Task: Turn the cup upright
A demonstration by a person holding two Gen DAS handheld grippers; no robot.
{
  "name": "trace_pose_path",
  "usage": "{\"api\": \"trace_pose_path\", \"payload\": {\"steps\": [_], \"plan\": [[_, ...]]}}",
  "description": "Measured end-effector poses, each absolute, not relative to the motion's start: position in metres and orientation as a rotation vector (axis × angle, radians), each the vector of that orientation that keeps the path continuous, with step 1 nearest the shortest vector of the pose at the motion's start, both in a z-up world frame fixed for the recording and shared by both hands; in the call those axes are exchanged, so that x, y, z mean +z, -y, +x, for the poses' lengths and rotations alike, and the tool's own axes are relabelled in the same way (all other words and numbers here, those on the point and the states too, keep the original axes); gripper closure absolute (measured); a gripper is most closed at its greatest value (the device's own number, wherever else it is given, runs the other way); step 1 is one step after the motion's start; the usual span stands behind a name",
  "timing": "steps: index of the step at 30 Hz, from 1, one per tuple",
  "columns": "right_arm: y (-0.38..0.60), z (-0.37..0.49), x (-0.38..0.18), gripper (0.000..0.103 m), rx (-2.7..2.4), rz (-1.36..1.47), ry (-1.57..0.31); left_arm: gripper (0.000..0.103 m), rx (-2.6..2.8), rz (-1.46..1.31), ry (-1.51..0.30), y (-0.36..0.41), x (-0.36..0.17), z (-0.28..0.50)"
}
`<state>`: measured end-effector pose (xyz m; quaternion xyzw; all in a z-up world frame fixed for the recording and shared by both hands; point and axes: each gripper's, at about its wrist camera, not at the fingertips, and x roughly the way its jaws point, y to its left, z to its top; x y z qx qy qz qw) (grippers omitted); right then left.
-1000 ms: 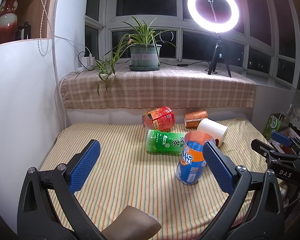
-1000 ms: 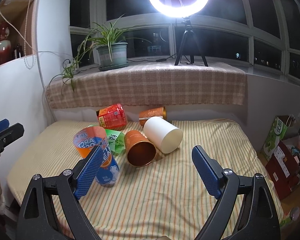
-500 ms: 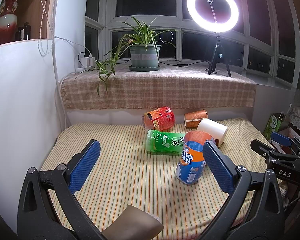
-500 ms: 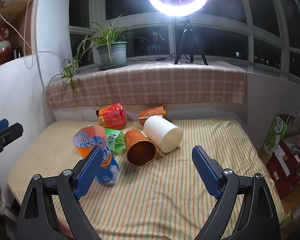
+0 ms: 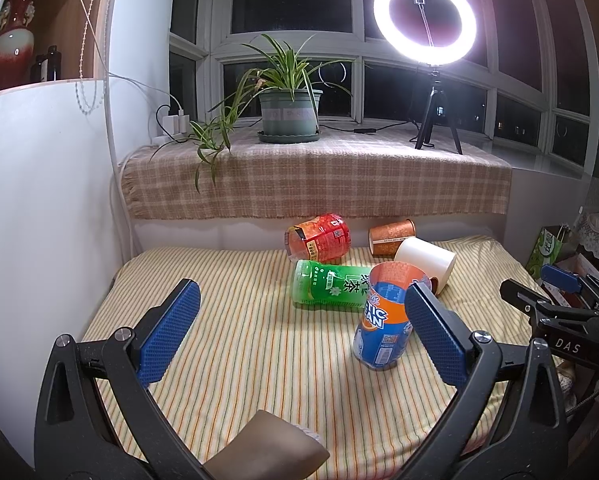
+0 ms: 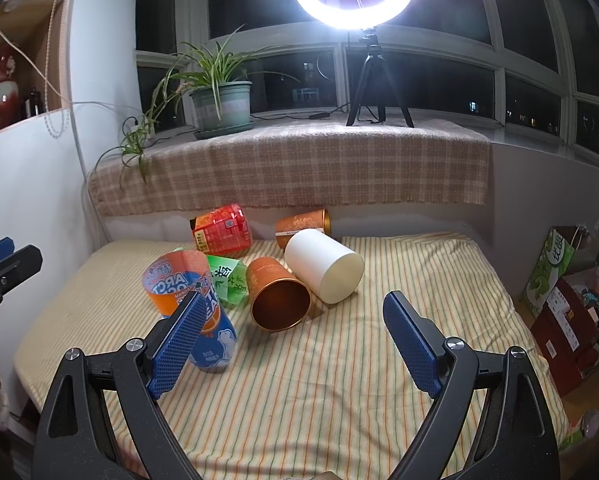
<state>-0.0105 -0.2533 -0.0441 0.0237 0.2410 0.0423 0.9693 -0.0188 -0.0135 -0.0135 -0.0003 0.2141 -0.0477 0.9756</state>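
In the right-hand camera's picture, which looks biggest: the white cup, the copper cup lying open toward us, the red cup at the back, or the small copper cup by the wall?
1. White cup and copper cup: about alike, and both are nearer the camera.
2. Red cup.
3. Small copper cup, though it lies farthest back.

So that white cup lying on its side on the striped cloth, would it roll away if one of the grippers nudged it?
Probably. The white cup lies on its side with its round wall on the striped cloth, so a sideways push would likely roll it. It leans against the orange cup, which may block it that way. It looks like thin paper, so likely light and easily squashed.
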Motion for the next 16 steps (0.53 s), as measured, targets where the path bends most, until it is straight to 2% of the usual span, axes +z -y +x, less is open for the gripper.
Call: {"api": "trace_pose_path", "payload": {"steps": [16], "plan": [[0.250,-0.005,-0.048,0.013,0.088,0.045,-0.502,0.000,-0.099,0.004,-0.433,0.003,-0.016,-0.017]]}}
